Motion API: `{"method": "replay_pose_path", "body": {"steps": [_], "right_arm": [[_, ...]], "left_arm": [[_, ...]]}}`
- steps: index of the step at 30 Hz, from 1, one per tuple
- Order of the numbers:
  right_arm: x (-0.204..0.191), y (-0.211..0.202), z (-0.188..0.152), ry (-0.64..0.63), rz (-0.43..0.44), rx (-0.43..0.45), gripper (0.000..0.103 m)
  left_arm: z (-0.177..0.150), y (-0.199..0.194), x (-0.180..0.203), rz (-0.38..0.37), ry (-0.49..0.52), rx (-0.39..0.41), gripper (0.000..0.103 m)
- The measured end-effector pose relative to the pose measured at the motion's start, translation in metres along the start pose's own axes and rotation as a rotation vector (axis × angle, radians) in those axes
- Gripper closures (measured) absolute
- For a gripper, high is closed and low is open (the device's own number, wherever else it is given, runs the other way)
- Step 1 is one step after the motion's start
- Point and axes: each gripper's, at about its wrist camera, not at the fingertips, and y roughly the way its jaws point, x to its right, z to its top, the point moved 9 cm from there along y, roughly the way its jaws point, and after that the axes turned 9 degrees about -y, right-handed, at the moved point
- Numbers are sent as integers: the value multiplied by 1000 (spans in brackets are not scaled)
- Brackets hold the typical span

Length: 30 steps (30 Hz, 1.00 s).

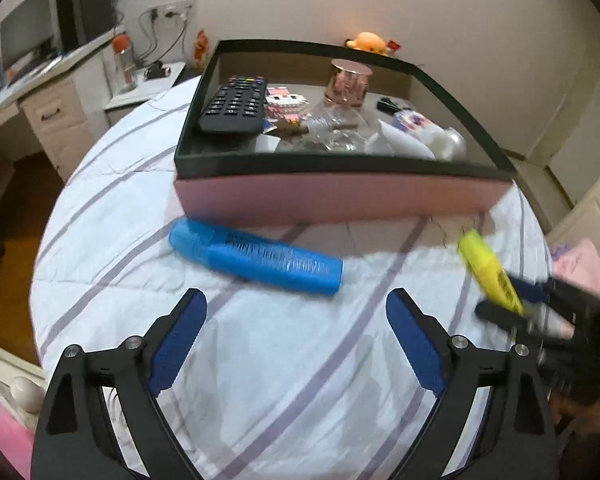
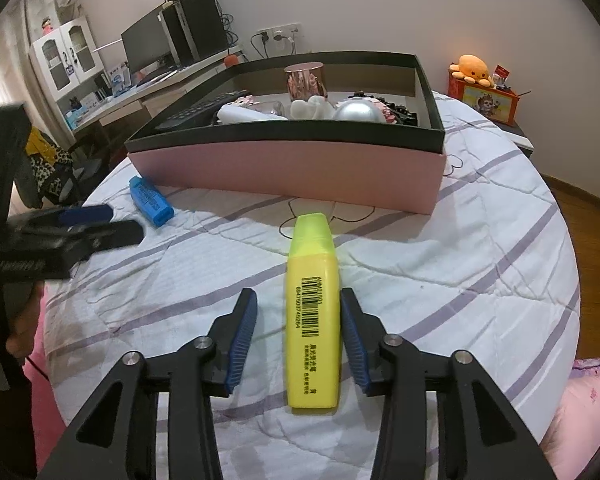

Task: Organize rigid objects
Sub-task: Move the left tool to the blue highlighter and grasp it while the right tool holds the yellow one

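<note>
Right gripper point(image 2: 298, 334): jaws parted around yellow highlighter point(image 2: 312, 320) lying on the bedsheet point(image 2: 460, 280), left pad clear. Left gripper point(image 1: 296, 340): wide, empty, before blue highlighter point(image 1: 256, 260). Beyond: box point(image 2: 300, 168), part-filled. Step: collecting highlighters; next, close, lift, box.

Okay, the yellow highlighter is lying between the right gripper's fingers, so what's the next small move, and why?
Probably close the right gripper on the yellow highlighter. It lies on the bedsheet between the fingers, with a gap on at least one side, and the box it likely belongs in sits just ahead.
</note>
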Motion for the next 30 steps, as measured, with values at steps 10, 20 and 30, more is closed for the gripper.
{"method": "replay_pose_path", "body": {"steps": [10,20,30], "right_arm": [[0,0,-1,-7,11,-1,58],[-1,-1,-1,-3,-10,10,58],[-5,-3,-3,-6,-40,3,58]], "left_arm": [[15,28,-16,87,-137,-15,12],[-15,-1,-42,99,22,13,55],[-28,-25,-72,67,-59,4,37]]}}
